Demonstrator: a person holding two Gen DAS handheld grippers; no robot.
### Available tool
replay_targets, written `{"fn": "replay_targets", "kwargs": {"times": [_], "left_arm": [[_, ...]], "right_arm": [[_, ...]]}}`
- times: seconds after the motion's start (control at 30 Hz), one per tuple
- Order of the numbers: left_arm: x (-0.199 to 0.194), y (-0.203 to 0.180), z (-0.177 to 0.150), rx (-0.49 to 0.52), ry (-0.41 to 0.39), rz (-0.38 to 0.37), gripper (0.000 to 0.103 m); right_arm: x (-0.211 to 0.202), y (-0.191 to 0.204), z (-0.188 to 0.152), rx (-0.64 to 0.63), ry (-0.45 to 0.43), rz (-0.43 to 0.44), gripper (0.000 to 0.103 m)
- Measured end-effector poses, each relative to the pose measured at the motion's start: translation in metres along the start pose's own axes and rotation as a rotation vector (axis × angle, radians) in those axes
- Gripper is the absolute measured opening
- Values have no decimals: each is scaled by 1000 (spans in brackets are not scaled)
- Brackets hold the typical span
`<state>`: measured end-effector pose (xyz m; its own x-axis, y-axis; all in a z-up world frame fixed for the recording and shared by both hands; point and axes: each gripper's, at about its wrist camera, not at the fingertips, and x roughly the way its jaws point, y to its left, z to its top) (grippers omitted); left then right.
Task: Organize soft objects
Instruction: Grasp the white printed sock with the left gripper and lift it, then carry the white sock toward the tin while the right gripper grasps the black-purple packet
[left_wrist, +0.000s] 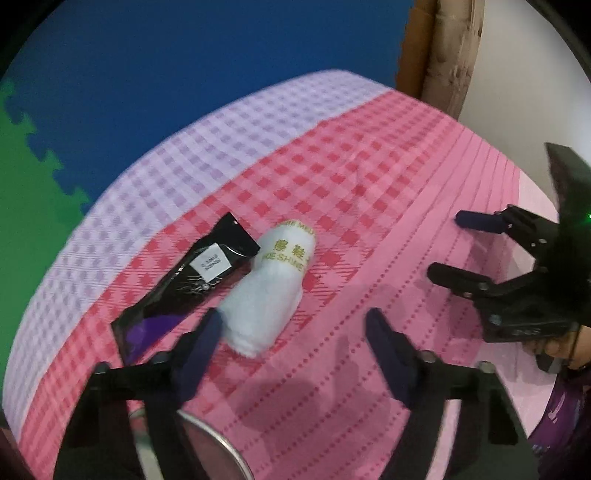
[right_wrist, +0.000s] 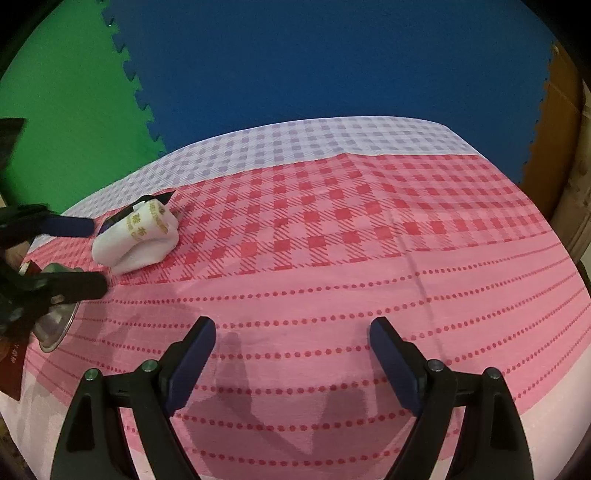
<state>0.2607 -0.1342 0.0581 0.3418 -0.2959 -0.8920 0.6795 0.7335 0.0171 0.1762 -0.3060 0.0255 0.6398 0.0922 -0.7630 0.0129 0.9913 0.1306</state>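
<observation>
So the white rolled shoe-shine cloth with gold lettering (left_wrist: 271, 284) is lying on its side on the pink-and-red checked tablecloth (left_wrist: 369, 206), right up against a glossy black flat sachet with a white label (left_wrist: 207, 273) — the two look to be touching along one edge. A shiny round metal rim (left_wrist: 218, 443) (a bowl or tin, hard to say which) is seen just below the left gripper (left_wrist: 295, 350), probably the place soft things get dropped into, though that's a guess.

The left gripper's jaws are parted with nothing pinched between them; one dark blue pad sits just beside the fluffy end of the cloth, so a grab on the roll seems to be what's being lined up. The right gripper (right_wrist: 293, 354) is held wide open over a bare stretch of dotted pink fabric, well apart from the cloth, apparently just parked out of the way.

Texture-wise: the cloth looks plush and squashy, so it should compress easily. The sachet is slick and crinkly and could get dragged along if the pads are closed too far over.
</observation>
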Motion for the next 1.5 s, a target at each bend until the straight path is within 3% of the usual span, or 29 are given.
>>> {"fn": "replay_targets", "kwargs": {"times": [0.07,0.37,0.4,0.43,0.47,0.6,0.87,1.13,1.2,1.27,1.33,1.5], "left_arm": [[12,5,3,-7,36,7,56],[36,22,11,-63,65,13,56],[38,22,10,-69,64,20,51],[38,20,9,-80,52,44,28],[37,21,9,-96,48,59,21],[16,29,-4,-301,-28,-15,18],[-53,-8,-84,-563,-186,-240,19],[-95,-35,-164,-671,-205,-249,19],[-107,-38,-177,-677,-207,-236,19],[-116,-41,-186,-676,-219,-219,20],[-127,-43,-193,-682,-233,-215,20],[-157,-36,-221,-739,-275,-203,21]], "right_arm": [[1,-1,0,3,0,4,88],[1,-3,2,24,-8,29,88],[1,-4,2,27,-9,31,88],[1,-4,2,30,-8,33,88],[1,-4,3,31,-8,34,88],[1,-5,2,36,-8,37,88],[2,-6,2,37,-8,41,88],[3,-3,3,27,-4,35,88],[0,-3,3,15,-12,101,88],[-5,6,7,-60,-28,200,88],[-9,26,14,-201,-32,234,88],[-6,98,50,-635,-35,336,87]]}}
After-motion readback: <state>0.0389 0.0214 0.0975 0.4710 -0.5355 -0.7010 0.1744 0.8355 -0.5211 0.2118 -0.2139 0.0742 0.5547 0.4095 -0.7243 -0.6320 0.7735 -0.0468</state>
